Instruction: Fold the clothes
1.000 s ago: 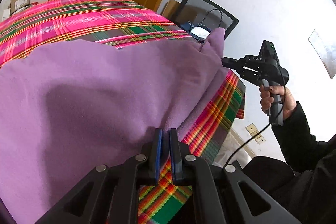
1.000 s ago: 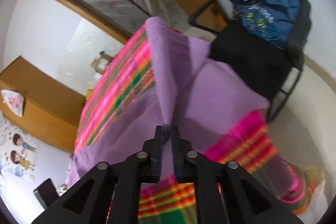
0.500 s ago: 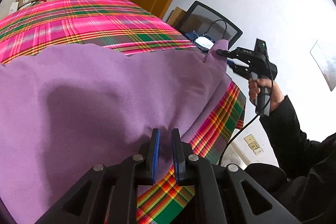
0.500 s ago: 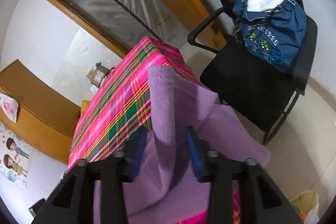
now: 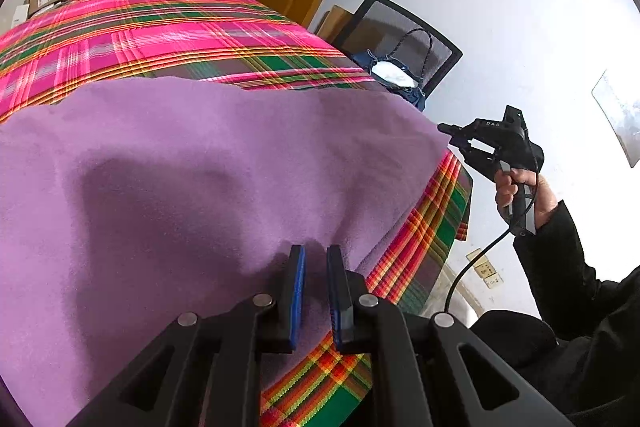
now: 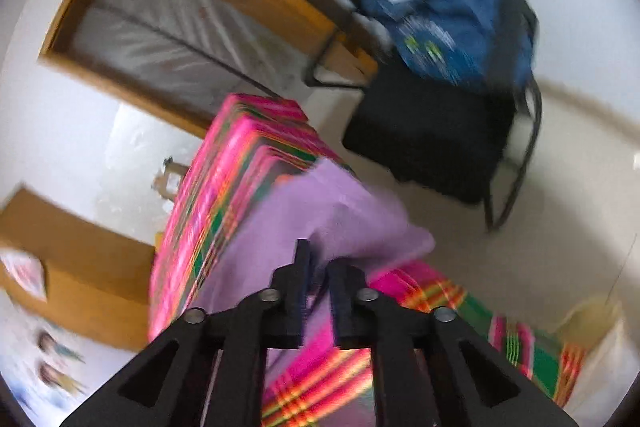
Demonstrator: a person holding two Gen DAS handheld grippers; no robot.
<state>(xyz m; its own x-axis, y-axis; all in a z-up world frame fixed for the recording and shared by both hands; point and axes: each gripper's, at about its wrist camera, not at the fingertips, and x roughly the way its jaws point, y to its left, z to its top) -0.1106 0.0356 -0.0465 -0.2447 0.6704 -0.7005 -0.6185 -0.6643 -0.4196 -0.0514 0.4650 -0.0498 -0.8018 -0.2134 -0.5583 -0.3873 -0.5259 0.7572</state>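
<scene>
Motion blur smears right hand-held gripper (image 6: 316,269)

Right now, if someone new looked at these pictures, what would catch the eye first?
The large purple cloth spread over the bright pink plaid table cover dominates the left wrist view. The left gripper hovers at its near edge, jaws slightly apart. Beyond the table's far corner, a blue bag sits on a black chair.
</scene>
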